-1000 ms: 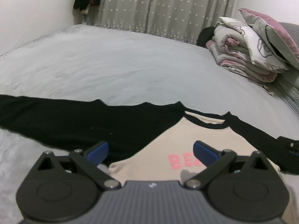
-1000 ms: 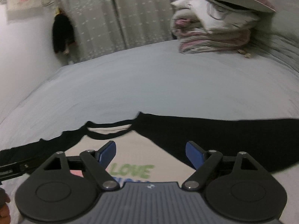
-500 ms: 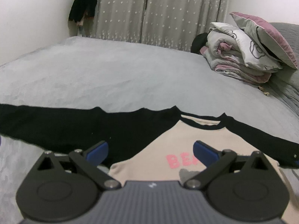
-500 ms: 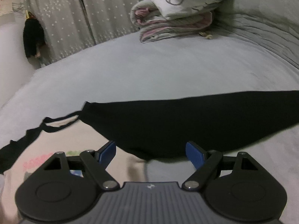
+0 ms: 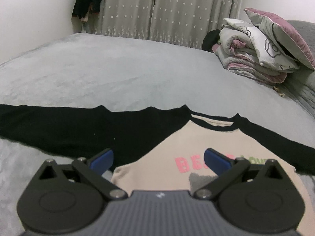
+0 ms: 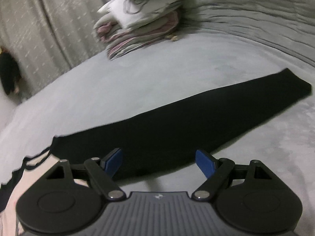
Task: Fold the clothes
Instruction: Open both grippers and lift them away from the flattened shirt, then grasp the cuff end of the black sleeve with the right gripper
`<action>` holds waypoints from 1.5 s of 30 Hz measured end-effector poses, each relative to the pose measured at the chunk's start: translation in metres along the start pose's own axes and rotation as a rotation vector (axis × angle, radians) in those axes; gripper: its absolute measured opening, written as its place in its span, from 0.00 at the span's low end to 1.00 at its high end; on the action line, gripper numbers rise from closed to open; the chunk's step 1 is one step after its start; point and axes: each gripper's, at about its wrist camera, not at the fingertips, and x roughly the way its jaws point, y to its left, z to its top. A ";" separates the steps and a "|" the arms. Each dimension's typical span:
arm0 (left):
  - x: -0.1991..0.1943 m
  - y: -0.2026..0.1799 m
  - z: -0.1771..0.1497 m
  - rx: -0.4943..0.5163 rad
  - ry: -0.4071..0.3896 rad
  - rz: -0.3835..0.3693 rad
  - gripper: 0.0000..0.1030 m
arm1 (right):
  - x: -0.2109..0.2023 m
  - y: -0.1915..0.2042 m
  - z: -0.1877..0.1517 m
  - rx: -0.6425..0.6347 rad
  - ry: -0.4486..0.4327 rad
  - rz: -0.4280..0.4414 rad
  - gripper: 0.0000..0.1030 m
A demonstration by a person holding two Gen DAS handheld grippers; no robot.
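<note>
Two grippers are held above a raglan shirt (image 5: 196, 137) spread flat on a grey bed (image 5: 118, 74). The left gripper (image 5: 158, 158) is seen with its blue pads wide apart and nothing between them, over the beige front near the pink lettering (image 5: 183, 164). The right gripper (image 6: 158, 162) is likewise spread wide and empty, above the shirt's black right sleeve (image 6: 177, 122), which is laid out straight. A folded quilt (image 5: 254, 59) topped by a pillow (image 5: 281, 35) is stacked near the star-dotted curtains (image 5: 177, 9).
</note>
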 end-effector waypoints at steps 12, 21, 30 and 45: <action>0.020 -0.003 0.006 -0.105 0.022 -0.040 0.97 | 0.010 -0.062 0.007 0.209 -0.116 -0.072 0.69; 0.028 -0.014 -0.001 -0.086 0.050 -0.049 0.96 | 0.027 -0.078 0.022 0.303 -0.202 -0.091 0.65; 0.034 -0.008 0.001 -0.108 0.057 -0.050 0.93 | 0.032 -0.085 0.030 0.387 -0.216 -0.076 0.11; 0.029 -0.006 0.005 -0.139 0.076 -0.089 0.80 | -0.016 -0.007 0.050 0.256 -0.304 0.095 0.10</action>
